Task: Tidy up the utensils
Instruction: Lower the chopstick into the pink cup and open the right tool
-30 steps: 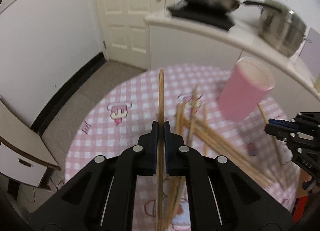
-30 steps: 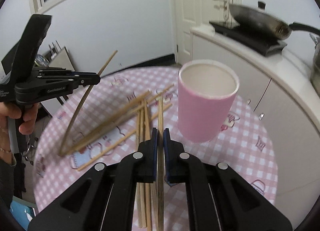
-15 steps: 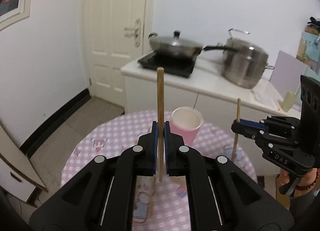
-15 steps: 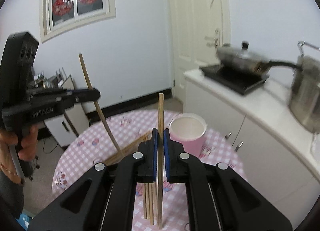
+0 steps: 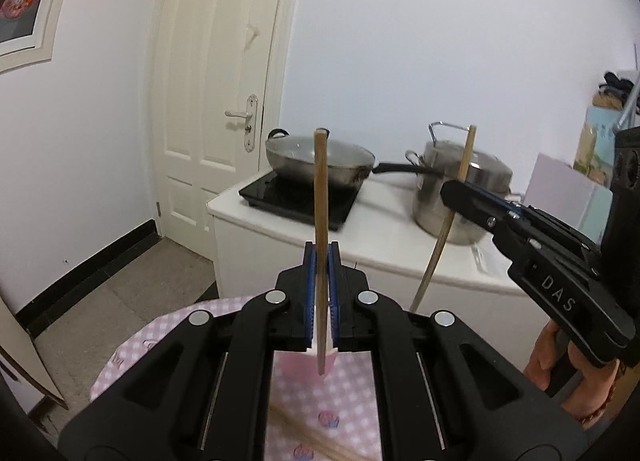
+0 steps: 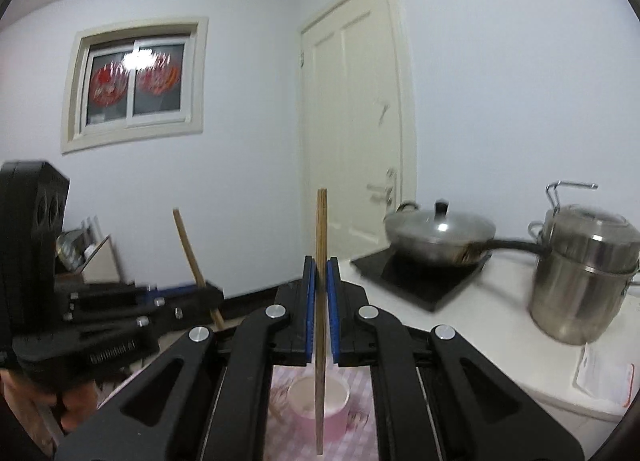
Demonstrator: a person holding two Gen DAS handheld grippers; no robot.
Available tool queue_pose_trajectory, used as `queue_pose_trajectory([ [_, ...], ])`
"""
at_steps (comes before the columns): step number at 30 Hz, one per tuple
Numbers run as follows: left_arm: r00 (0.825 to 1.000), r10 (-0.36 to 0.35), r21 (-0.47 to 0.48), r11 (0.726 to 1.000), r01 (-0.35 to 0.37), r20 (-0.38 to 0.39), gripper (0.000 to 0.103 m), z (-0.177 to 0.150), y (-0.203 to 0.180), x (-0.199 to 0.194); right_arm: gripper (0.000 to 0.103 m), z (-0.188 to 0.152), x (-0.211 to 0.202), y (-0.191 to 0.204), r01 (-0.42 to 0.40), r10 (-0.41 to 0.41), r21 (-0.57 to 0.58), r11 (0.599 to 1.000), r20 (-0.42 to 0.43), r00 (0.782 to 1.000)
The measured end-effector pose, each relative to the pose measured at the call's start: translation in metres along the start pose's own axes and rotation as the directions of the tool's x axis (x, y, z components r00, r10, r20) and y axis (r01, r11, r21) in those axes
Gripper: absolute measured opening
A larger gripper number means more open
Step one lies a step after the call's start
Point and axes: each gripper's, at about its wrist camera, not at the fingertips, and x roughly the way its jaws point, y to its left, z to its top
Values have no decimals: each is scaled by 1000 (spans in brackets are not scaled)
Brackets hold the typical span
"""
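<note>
My left gripper (image 5: 322, 261) is shut on a wooden chopstick (image 5: 321, 197) held upright, its lower end over the pink cup (image 5: 320, 363). My right gripper (image 6: 319, 273) is shut on another wooden chopstick (image 6: 321, 229), also upright, its lower end above the pink cup (image 6: 318, 401). In the left wrist view the right gripper (image 5: 454, 191) stands at the right with its chopstick (image 5: 464, 157). In the right wrist view the left gripper (image 6: 208, 295) stands at the left with its chopstick (image 6: 188, 245). Loose chopsticks (image 5: 316, 439) lie on the pink checked tablecloth (image 5: 348, 401).
Behind the table is a white counter (image 5: 392, 237) with a black hob (image 5: 296, 197), a lidded wok (image 5: 316, 157) and a steel pot (image 5: 460, 189). A white door (image 5: 216, 101) is at the back left. A window (image 6: 136, 81) shows on the left wall.
Both grippers have risen and tilted up with their chopsticks; the table has dropped low in both views and the cup now sits under the chopstick ends.
</note>
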Motion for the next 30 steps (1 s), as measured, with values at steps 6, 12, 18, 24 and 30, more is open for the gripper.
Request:
queue_pose_trajectory([
  [6,999,24,-50,998,-23,28,6,9,8,27,4,-3,30,-7,8,-9,22,1000,61,998],
  [12,999,26,-27,999,-25,19,6,-4,9,56,4,-26,55,-21,6,-8,51,999,41,999],
  [18,999,34,-42,998,-35,-35,6,-27,22,81,5,-50,67,-25,-4,4,70,998,-10,1000],
  [24,996,27,-53,998,-32,-87,6,-49,28,94,5,-72,69,-31,-7,15,111,994,-68,998],
  [30,991,15,-15,1000,-17,-132,6,-61,23,105,5,-86,69,-29,-4,16,120,993,-104,994],
])
